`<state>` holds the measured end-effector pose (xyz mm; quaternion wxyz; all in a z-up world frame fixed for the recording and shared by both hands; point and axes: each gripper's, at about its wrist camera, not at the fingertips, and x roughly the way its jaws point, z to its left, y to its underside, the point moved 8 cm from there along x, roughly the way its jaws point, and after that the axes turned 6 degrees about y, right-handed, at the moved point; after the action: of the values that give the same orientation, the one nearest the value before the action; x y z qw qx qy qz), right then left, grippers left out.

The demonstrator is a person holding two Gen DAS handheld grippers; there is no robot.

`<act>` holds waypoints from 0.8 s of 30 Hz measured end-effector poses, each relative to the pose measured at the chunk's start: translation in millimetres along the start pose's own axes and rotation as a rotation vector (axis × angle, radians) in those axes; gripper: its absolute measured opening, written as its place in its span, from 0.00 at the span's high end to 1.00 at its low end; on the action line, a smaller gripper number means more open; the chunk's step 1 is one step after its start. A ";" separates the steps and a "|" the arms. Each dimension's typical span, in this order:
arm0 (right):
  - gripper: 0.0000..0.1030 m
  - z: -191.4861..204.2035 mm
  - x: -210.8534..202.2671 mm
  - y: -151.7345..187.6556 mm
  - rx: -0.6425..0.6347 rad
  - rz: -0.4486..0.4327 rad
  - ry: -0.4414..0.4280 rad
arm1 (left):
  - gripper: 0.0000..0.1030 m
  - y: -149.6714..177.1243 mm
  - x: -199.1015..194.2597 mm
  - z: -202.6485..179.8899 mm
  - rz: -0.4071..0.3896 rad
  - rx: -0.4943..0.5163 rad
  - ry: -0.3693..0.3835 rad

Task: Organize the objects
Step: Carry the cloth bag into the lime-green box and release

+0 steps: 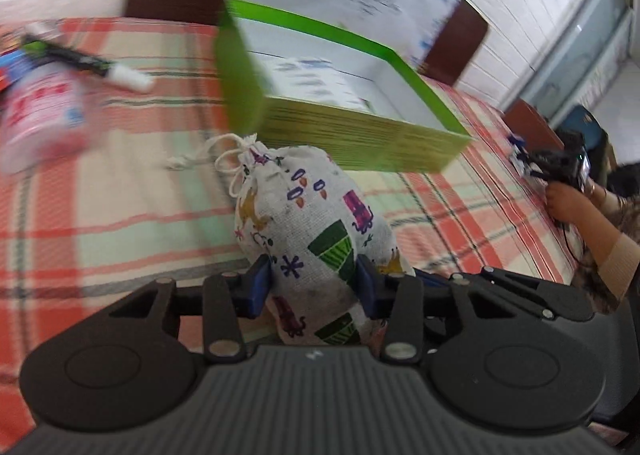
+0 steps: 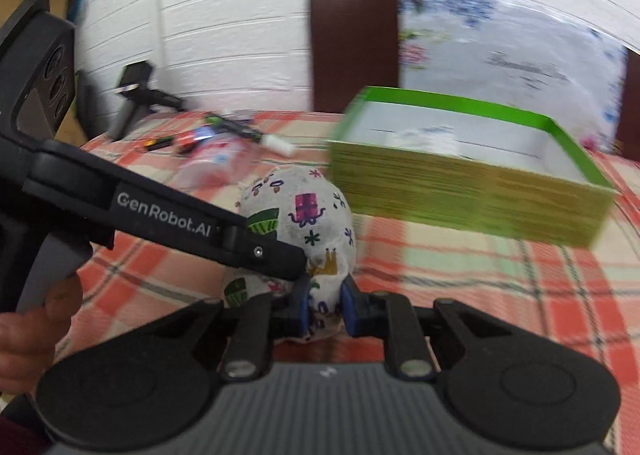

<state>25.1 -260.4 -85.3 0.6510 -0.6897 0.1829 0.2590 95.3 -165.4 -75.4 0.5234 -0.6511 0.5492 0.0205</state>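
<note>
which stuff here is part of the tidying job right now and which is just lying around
In play:
- printed drawstring pouch, gripped by both
- left gripper
- right gripper
- open green box, the likely destination

Lying about:
- black-and-white marker
- pink-labelled bottle
- small items near the far edge, too blurred to name
- plaid tablecloth
</note>
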 end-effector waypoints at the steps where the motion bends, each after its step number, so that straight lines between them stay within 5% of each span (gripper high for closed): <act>1: 0.84 -8.9 -0.3 1.7 0.014 0.002 0.021 | 0.55 -1.3 8.5 -6.3 0.007 0.016 0.008; 12: 0.85 -34.8 -1.5 3.2 0.008 -0.072 0.126 | 0.62 -14.1 29.1 -35.0 0.001 0.068 0.033; 24: 0.86 -39.5 -28.5 -78.7 -0.101 -0.392 0.236 | 0.62 -94.5 -14.1 -66.2 -0.254 0.241 0.002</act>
<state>53.4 -295.3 -4.5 0.6277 -0.7692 0.1071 0.0541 123.0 -216.5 25.2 0.5956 -0.6478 0.4615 -0.1125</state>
